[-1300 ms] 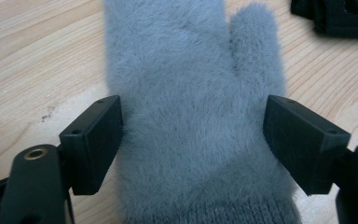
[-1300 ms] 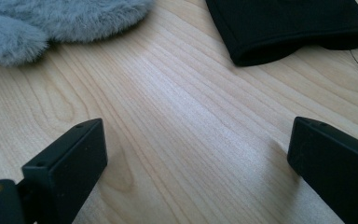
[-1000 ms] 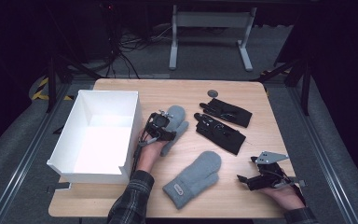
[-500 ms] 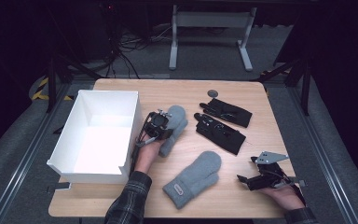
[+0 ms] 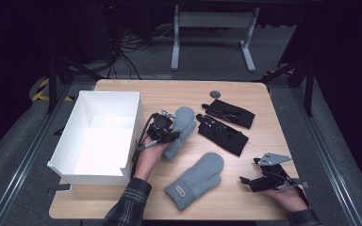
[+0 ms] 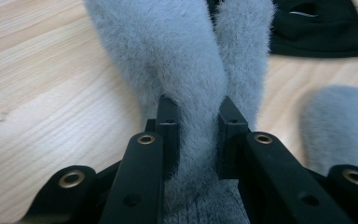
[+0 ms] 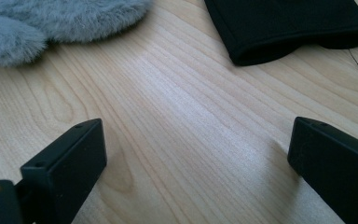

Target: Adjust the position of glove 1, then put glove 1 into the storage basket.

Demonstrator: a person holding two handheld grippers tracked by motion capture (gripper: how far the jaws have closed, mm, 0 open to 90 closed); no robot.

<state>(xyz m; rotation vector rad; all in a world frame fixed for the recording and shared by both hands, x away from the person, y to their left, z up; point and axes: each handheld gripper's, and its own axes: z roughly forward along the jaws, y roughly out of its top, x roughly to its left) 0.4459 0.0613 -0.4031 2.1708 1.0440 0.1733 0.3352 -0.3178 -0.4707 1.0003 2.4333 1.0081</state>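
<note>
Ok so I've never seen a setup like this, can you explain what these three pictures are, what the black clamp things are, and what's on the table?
No robot here: a person sits at a wooden table holding a hand-held clamp with two black jaws in each hand. One picture is taken from a fixed camera above, looking down on the table. The other two come from small cameras riding on each clamp, looking out along its jaws.

On the table are a white box, two fluffy grey mittens and two black gloves.

The left gripper is pinched shut on one grey mitten beside the box; its own camera shows the fur squeezed between the jaws. The other grey mitten lies loose nearer the person.

The right gripper sits at the table's near right corner, jaws wide apart, holding nothing, with bare wood between them.
</note>
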